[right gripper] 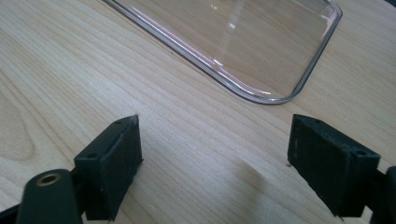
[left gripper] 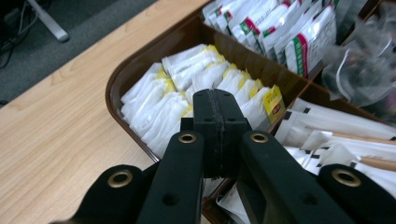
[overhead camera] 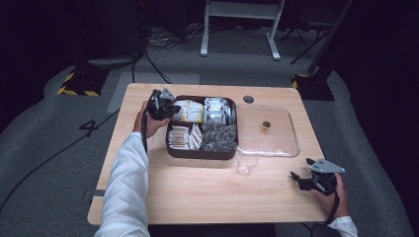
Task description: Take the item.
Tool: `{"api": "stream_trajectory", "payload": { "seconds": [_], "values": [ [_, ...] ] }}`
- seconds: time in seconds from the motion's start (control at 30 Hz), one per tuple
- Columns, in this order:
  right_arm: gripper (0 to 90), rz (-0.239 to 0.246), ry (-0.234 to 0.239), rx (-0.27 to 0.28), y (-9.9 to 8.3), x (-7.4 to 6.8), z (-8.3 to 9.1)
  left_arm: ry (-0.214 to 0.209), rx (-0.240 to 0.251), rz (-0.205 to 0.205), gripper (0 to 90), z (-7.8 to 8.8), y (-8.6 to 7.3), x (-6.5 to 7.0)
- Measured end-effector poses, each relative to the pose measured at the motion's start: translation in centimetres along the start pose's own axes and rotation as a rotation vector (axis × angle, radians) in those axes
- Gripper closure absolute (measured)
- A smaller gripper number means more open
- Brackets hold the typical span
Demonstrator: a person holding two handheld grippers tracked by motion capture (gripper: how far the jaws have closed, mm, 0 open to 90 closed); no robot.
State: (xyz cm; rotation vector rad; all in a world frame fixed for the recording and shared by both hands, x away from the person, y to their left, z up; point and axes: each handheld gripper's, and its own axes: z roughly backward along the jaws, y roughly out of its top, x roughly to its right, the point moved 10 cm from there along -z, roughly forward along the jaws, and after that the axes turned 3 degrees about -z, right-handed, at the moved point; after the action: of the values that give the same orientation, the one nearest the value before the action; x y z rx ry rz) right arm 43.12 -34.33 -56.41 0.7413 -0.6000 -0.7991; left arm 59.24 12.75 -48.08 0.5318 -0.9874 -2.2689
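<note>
Now left tongs [left gripper: 217, 135] clenched, nothing visibly between pads, above yellow-white sachets [left gripper: 182, 88] in brown tray [left gripper: 122, 77]; right tongs [right gripper: 212, 163] released over tabletop [right gripper: 93, 70].

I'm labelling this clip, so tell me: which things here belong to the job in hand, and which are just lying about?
In the job:
- left gripper, jaws shut, over the yellow-and-white sachets
- brown divided tray holding them

Lying about:
- clear lid beside the tray
- small clear cup in front of the tray
- right gripper, jaws open, over bare table
</note>
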Motion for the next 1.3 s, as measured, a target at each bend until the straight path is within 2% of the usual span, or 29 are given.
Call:
{"api": "stream_trajectory", "payload": {
  "seconds": [0.33, 0.77, 1.0, 1.1, 1.17, 1.3],
  "values": [
    [17.9, -0.007, 0.003, -0.003, 0.0, 0.0, 0.0, 0.017, 0.047, -0.01, 89.3, 1.9, 1.1, 0.1],
    [17.9, -0.008, 0.004, -0.004, 0.0, 0.0, 0.0, 0.011, 0.115, -0.02, 89.3, 4.4, 2.8, 0.7],
    [17.9, -0.007, 0.004, -0.004, 0.0, 0.0, 0.0, -0.003, 0.158, -0.028, 89.3, 5.8, 3.8, 1.3],
    [17.9, -0.008, 0.004, -0.004, 0.0, 0.0, 0.0, -0.011, 0.16, -0.031, 89.4, 6.1, 4.0, 1.7],
    [17.9, -0.007, 0.004, -0.004, 0.0, 0.0, 0.0, -0.009, 0.168, -0.045, 89.4, 6.4, 4.2, 1.8],
    [17.9, -0.008, 0.005, -0.004, 0.0, 0.0, 0.0, -0.015, 0.189, -0.04, 89.4, 7.0, 4.6, 2.4]
  ]
}}
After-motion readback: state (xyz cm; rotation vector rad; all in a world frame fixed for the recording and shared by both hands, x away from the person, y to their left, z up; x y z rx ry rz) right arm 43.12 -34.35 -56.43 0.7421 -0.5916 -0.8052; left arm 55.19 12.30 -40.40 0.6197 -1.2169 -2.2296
